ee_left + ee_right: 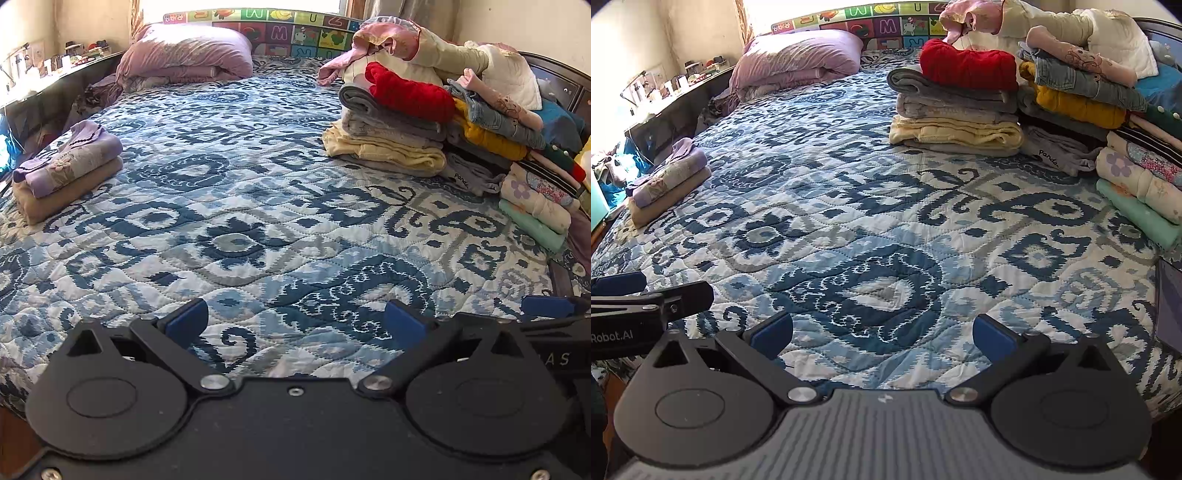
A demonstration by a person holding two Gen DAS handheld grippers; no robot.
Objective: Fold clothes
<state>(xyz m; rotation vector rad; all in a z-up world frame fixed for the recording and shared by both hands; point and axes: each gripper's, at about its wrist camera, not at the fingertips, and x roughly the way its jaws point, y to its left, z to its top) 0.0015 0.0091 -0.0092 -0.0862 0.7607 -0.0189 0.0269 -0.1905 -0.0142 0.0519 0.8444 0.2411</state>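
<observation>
Both tongs hang just above the near edge of the bed, whose blue-and-white quilt (236, 206) lies bare across the middle. The left tongs (295, 321) stand with their blue-padded fingers apart and hold nothing; the right tongs (882, 332) are likewise spread and empty. Folded clothes sit in piles along the right side, a red sweater (967, 66) topping grey and cream pieces, with a yellow garment (1075, 105) and denim beside it. On the left edge rests a small stack (66, 166), lilac over tan. A pink pillow (188, 55) lies at the head.
</observation>
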